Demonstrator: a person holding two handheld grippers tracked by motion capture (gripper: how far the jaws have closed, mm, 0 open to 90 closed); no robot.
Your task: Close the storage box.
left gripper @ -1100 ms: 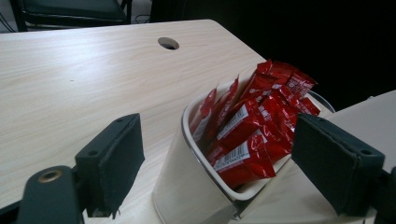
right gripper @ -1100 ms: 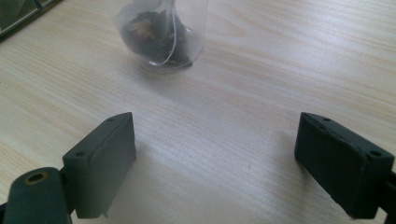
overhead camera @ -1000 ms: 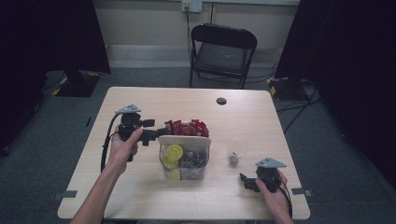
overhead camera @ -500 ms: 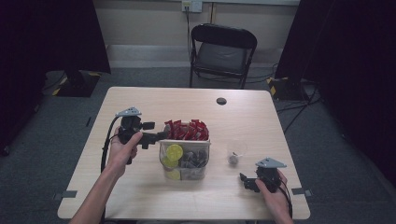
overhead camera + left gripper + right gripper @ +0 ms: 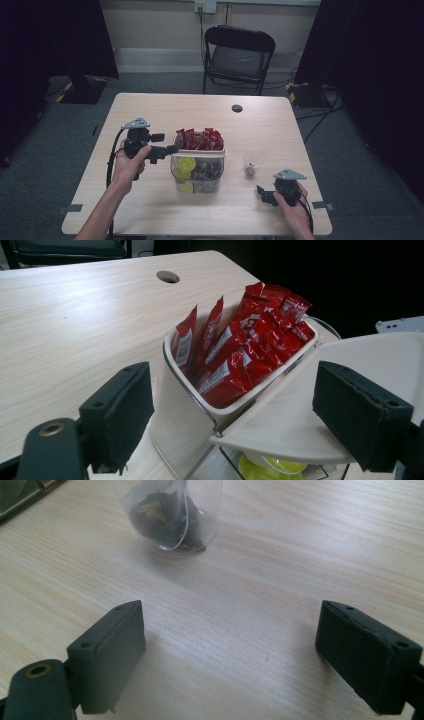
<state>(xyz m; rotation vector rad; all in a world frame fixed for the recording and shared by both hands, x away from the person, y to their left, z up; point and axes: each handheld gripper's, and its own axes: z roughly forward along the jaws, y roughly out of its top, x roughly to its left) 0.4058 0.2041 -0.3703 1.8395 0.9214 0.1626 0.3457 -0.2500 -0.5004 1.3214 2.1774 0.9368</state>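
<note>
Left tongs (image 5: 230, 415) spread wide around clear plastic organiser (image 5: 280, 415) of red sachets (image 5: 240, 355); right tongs (image 5: 235, 655) held wide, small tea bag (image 5: 172, 515) ahead on worktop (image 5: 280, 580)

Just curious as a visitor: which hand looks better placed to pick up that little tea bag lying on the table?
The right gripper: its open jaws point at the tea bag. The left gripper is at the organizer.

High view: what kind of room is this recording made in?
Probably a recording studio or lab room: dark curtains hang along the sides, a lone folding chair faces the wooden table, and cables run over grey carpet.
</note>
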